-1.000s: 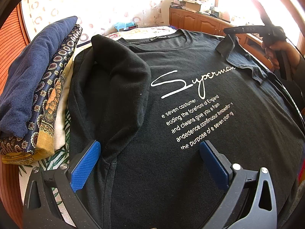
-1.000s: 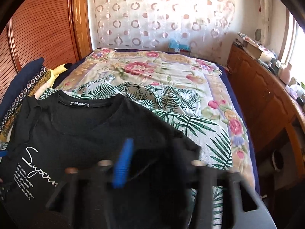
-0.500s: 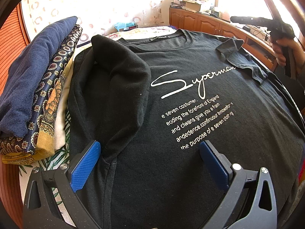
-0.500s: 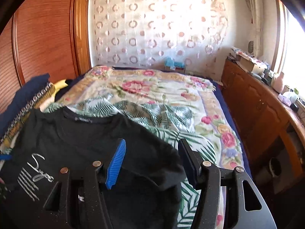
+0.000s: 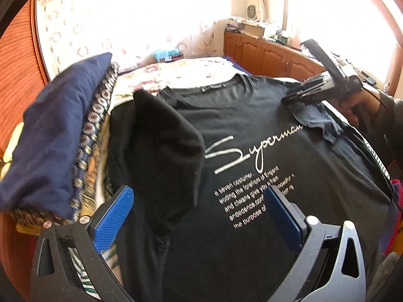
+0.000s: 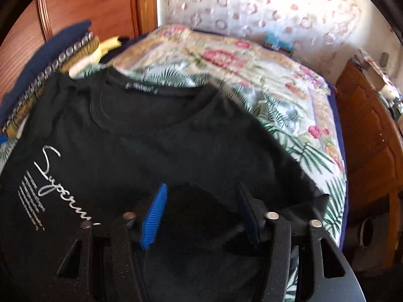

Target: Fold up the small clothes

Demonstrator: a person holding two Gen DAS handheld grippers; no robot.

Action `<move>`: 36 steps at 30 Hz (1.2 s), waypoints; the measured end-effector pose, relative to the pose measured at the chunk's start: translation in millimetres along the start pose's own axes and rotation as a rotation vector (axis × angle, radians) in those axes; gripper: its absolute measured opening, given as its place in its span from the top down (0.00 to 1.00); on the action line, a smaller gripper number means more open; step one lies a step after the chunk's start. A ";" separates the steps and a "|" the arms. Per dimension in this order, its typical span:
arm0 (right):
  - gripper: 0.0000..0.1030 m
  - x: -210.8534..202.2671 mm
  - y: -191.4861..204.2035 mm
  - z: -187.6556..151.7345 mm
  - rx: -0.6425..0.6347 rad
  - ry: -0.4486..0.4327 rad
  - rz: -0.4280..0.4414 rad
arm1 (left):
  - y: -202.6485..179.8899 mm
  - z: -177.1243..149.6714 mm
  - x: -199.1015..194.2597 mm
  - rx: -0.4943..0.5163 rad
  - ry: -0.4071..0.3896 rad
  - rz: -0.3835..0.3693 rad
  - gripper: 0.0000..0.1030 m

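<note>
- Black cotton, the T-shirt (image 5: 252,136) lies chest-up on the floral bedspread (image 6: 277,95); it looks light, limp and prone to bunching, best pinched at a sleeve hem or shoulder seam.
- The left gripper (image 5: 199,214) hovers released over the folded-in sleeve (image 5: 166,156), clear of it.
- The right gripper (image 6: 201,211) has just been closing, the other sleeve (image 6: 199,226) between its pads; a firm grip I cannot tell.

A home bedroom was shown. A bed (image 6: 289,95) was covered by a floral and palm-leaf bedspread, backed by a curtain (image 6: 252,5) patterned with rings. Wooden cabinets (image 5: 262,55) cluttered on top were seen beneath a bright window (image 5: 340,12), and folded textiles (image 5: 55,130) were stacked beside a wooden wardrobe door (image 6: 100,2).
</note>
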State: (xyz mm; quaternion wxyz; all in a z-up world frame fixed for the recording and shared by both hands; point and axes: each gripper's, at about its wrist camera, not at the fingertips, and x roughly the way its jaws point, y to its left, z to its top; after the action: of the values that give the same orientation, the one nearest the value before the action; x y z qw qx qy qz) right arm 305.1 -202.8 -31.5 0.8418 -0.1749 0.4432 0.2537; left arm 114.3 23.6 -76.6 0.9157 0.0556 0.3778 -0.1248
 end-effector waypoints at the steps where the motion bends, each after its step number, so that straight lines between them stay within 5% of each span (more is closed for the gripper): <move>1: 0.91 0.2 1.1 5.4 -0.021 0.004 0.001 | 1.2 1.6 -2.1 0.002 -0.008 0.005 0.00; 12: 0.98 -28.5 17.9 43.6 -0.087 -0.229 0.087 | 17.9 10.5 3.1 -0.043 -0.026 0.023 0.00; 14: 0.90 -24.1 18.3 41.7 -0.058 -0.228 0.084 | 18.3 11.5 4.9 -0.050 -0.027 0.020 0.00; 16: 0.54 -20.8 10.7 40.7 -0.014 -0.223 0.046 | 17.4 12.7 6.5 -0.046 -0.029 0.011 0.00; 20: 0.54 -22.0 15.1 33.8 0.022 -0.241 0.005 | 16.0 16.5 5.5 -0.022 -0.038 0.011 0.00; 24: 0.54 -15.0 46.5 25.7 0.011 -0.247 0.113 | 25.3 14.8 -4.7 -0.042 -0.058 0.017 0.00; 30: 0.71 9.2 110.8 23.7 -0.093 -0.210 0.256 | 49.0 11.2 -29.9 -0.090 -0.101 0.052 0.00; 36: 0.72 42.5 161.4 35.9 -0.197 -0.155 0.335 | 73.9 5.3 -43.2 -0.141 -0.121 0.076 0.00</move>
State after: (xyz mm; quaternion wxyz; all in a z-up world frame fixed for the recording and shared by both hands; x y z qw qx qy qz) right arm 255.2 -41.8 -58.6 0.7983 -0.1601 0.3731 0.4449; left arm 108.5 101.8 -41.8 0.9426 -0.0022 0.3271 -0.0664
